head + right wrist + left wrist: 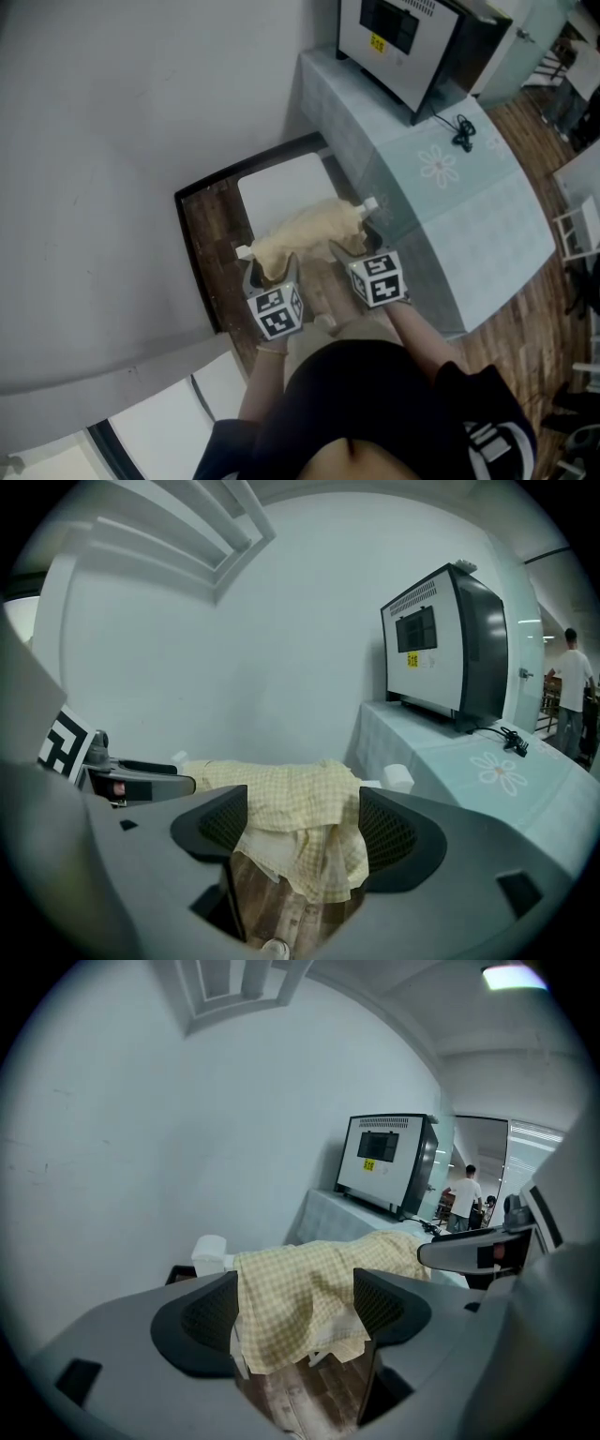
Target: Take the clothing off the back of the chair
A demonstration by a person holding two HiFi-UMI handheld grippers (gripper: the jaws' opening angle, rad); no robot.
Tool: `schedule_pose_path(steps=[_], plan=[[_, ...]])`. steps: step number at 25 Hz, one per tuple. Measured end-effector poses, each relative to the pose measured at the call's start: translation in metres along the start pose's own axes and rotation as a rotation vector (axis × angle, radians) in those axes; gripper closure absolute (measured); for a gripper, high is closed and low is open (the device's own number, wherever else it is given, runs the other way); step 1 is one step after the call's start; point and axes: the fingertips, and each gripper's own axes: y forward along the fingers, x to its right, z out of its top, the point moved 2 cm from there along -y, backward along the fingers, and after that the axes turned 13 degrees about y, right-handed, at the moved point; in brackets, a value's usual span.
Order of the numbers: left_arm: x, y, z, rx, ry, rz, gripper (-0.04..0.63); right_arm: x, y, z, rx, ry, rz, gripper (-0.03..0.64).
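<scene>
Clothing [312, 228] hung over the chair [278, 187] back, between spread fingers [208, 1314] of left gripper [295, 1312] and right gripper [302, 832], unpinched; a shallow bite risked slipping, or uneven lifting snagging it on the chair.

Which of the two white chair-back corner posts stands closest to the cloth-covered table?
The post on the person's right, right beside the table; the other post sticks out toward the wall.
</scene>
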Motion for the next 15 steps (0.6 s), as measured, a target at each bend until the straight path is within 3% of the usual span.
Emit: schedule_pose_path(steps=[15], plan=[[-0.002,0.035,-0.028,-0.100,0.025,-0.017,0.227,0.018,0.043,-0.030,-0.107,0.008,-0.035,0.224]])
